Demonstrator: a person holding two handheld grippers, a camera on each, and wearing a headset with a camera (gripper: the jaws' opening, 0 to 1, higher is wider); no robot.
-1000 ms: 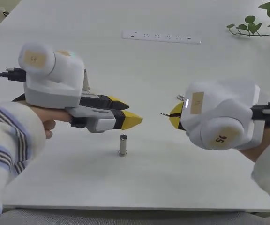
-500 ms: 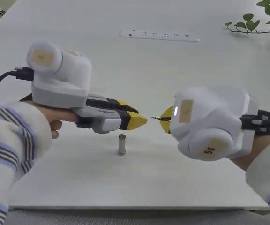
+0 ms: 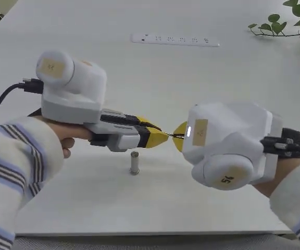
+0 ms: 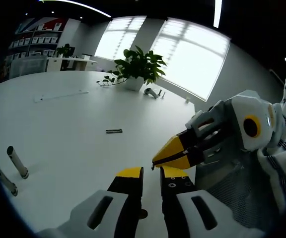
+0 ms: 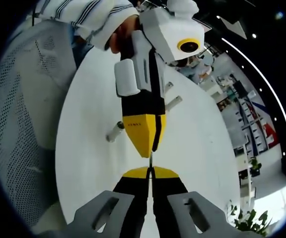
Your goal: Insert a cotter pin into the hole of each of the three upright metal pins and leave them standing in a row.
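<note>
White bench (image 3: 217, 78) | pin (image 3: 135, 162) stood upright | right gripper (image 5: 151, 171) near pin clamped cotter (image 3: 174, 136) | left gripper (image 4: 152, 172) opposite, jaws slightly apart | strip (image 3: 174, 39), plant (image 3: 285, 21) beyond pin | labels (image 3: 227, 179) unreadable

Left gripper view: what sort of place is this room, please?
Most likely an office or a lab workroom, not a home: a large white table with a potted plant at its far edge, tall bright windows behind, and shelves along the far wall.
</note>
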